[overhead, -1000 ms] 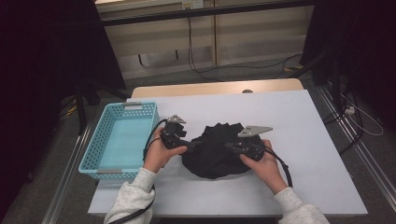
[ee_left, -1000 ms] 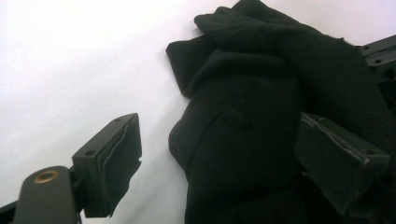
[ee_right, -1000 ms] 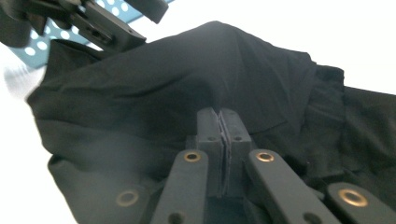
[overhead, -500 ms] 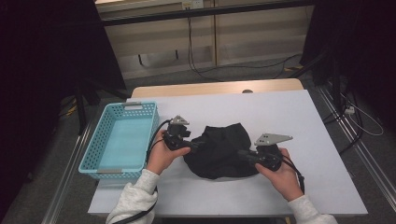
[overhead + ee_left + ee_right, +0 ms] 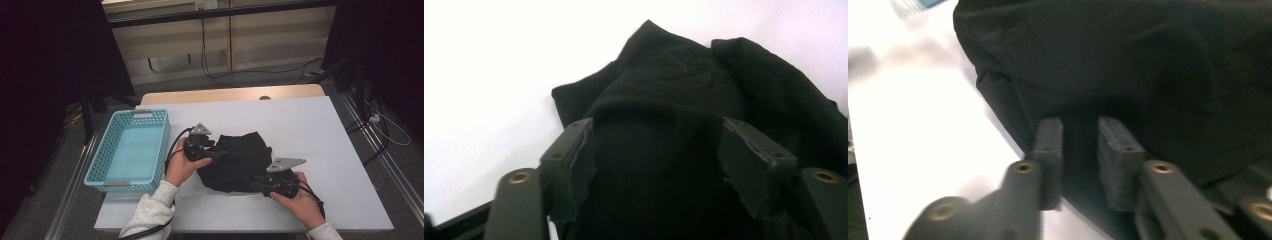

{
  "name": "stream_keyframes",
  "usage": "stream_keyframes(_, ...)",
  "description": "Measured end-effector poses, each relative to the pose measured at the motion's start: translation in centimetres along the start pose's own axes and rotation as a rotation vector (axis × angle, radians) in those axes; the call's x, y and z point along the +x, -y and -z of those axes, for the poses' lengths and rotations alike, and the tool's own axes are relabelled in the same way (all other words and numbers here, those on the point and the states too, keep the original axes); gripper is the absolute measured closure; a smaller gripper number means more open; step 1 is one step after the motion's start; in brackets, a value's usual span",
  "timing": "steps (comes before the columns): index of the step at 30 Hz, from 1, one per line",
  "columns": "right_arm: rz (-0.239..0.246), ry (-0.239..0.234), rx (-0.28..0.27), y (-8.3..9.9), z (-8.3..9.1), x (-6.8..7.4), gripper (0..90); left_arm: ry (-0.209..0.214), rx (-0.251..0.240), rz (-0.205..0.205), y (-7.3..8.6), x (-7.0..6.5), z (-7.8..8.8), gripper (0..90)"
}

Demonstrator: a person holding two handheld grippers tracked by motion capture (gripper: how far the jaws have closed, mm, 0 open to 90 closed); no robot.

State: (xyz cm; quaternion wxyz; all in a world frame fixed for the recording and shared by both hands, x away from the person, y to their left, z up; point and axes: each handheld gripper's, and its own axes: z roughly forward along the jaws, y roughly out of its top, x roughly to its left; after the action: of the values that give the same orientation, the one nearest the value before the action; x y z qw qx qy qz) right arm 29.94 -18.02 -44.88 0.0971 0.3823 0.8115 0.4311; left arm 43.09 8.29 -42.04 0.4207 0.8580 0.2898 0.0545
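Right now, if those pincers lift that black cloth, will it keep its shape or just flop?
The black cloth would probably flop: it lies crumpled in soft folds on the table. It likely drapes from whichever edge gets pinched. Being thin fabric, it seems light and unlikely to roll or break.

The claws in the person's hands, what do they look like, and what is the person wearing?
Each hand holds a black tool. The left claw and right claw both carry a grey three-cornered plate on top, and a black cable trails from each. Up close, every claw has two dark blocky jaws with flat pads and brass-coloured rivets. The person wears light grey sleeves.
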Motion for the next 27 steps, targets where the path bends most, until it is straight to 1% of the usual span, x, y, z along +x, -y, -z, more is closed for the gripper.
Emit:
stream_keyframes(1,-0.003,0.015,-0.01,0.0,0.3,-0.2,58.2,-0.006,0.019,0.015,0.0,0.1,-0.1,35.5)
stream_keyframes(2,-0.011,0.025,-0.021,-0.1,0.7,-0.5,53.6,-0.014,0.029,0.017,0.0,0.0,-0.3,36.3)
stream_keyframes(3,-0.015,0.033,-0.046,-0.2,1.1,-0.8,50.1,-0.01,0.037,0.002,0.0,0.0,-0.4,38.6)
stream_keyframes(4,-0.02,0.052,-0.077,-0.3,1.6,-1.1,45.2,0.004,0.051,0.0,0.1,-0.1,-0.6,44.0)
stream_keyframes(5,-0.03,0.086,-0.102,-0.3,1.9,-1.5,41.5,0.014,0.066,-0.006,0.2,-0.1,-0.8,50.3)
stream_keyframes(6,-0.038,0.114,-0.119,-0.4,2.2,-2.0,39.8,0.011,0.084,-0.001,0.3,-0.1,-0.9,56.5)
stream_keyframes(7,-0.046,0.131,-0.136,-0.4,2.4,-2.4,38.8,0.025,0.105,0.019,0.4,0.0,-1.1,66.2)
stream_keyframes(8,-0.052,0.146,-0.146,-0.4,2.5,-2.7,38.3,0.028,0.115,0.039,0.6,0.0,-1.2,73.5)
stream_keyframes(9,-0.049,0.16,-0.148,-0.5,2.5,-3.0,38.8,0.026,0.12,0.036,0.7,0.1,-1.2,76.5)
stream_keyframes(10,-0.037,0.176,-0.146,-0.5,2.4,-3.2,39.0,0.023,0.13,0.034,0.7,0.1,-1.2,81.3)
stream_keyframes(11,-0.036,0.19,-0.148,-0.6,2.2,-3.4,39.0,0.024,0.127,0.045,0.7,0.2,-1.1,83.6)
stream_keyframes(13,-0.032,0.202,-0.146,-0.9,1.7,-3.8,39.1,0.018,0.104,0.06,0.6,0.3,-0.8,85.0)
stream_keyframes(15,-0.029,0.215,-0.155,-1.5,1.3,-3.9,39.4,0.014,0.067,0.073,0.3,0.7,0.0,85.4)
stream_keyframes(18,-0.019,0.218,-0.16,-2.1,0.8,-3.7,39.6,-0.01,0.007,0.104,0.0,1.8,1.7,85.6)
stream_keyframes(19,-0.013,0.214,-0.16,-2.2,0.6,-3.6,39.7,-0.018,-0.007,0.122,0.1,2.2,2.2,85.7)
stream_keyframes(21,-0.005,0.208,-0.154,-2.4,0.3,-3.4,39.7,-0.035,-0.021,0.143,0.3,3.0,3.0,85.7)
stream_keyframes(22,0.005,0.207,-0.151,-2.5,0.1,-3.3,39.7,-0.042,-0.019,0.149,0.4,3.3,3.2,85.7)
stream_keyframes(24,0.014,0.202,-0.143,-2.8,-0.3,-3.2,39.7,-0.049,-0.015,0.153,0.8,3.7,3.3,85.6)
stream_keyframes(26,0.021,0.196,-0.138,-3.1,-0.7,-3.1,39.8,-0.066,-0.014,0.161,1.3,3.9,3.5,85.6)
stream_keyframes(27,0.023,0.196,-0.138,-3.2,-0.9,-3.1,39.7,-0.062,-0.01,0.165,1.4,4.0,3.6,85.7)
